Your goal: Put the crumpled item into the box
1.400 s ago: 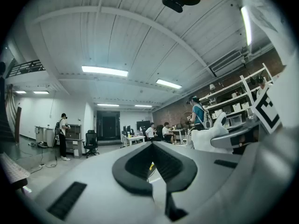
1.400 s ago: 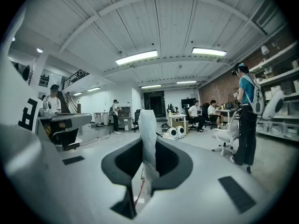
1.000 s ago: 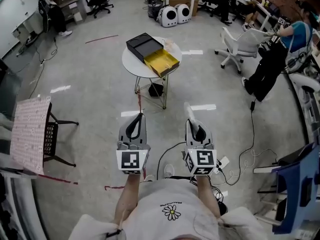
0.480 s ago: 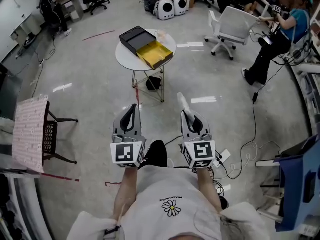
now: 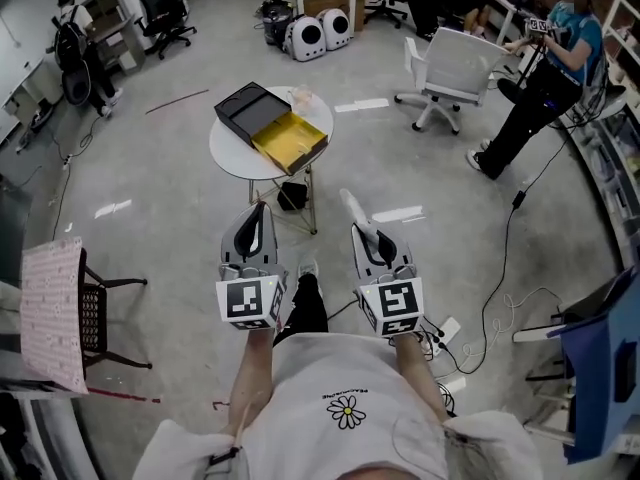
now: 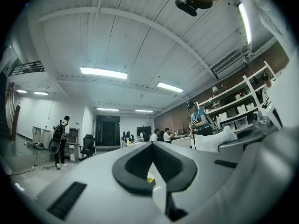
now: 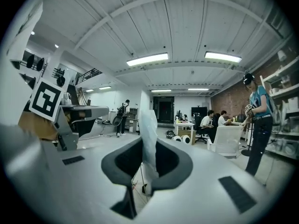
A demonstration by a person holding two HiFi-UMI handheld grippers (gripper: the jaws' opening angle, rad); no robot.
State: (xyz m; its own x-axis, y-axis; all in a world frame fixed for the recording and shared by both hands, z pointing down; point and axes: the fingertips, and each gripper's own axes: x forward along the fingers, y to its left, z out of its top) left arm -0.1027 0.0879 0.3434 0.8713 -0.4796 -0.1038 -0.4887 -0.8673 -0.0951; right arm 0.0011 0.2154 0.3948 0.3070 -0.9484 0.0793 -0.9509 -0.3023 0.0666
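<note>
A black box [image 5: 248, 107] with a yellow open tray [image 5: 291, 140] lies on a round white table [image 5: 231, 154] ahead of me. My right gripper [image 5: 362, 232] is shut on a pale crumpled strip [image 5: 349, 205] that sticks out beyond its tips. In the right gripper view the crumpled strip [image 7: 149, 133] stands upright between the black pads [image 7: 174, 164]. My left gripper [image 5: 258, 211] is held level beside it, short of the table, shut with nothing in it. In the left gripper view its pads [image 6: 176, 167] meet, and a bit of yellow shows through the gap below.
A small pale thing [image 5: 303, 96] lies on the table behind the box. A white office chair [image 5: 449, 66] and a standing person [image 5: 545, 93] are at right. A chair with a patterned cloth [image 5: 52, 313] is at left. Cables [image 5: 500, 303] trail on the floor at right.
The table with the box has drawn nearer and shifted left in the head view as I walk towards it. Both grippers keep the same pose, and the strip stays in the right one.
</note>
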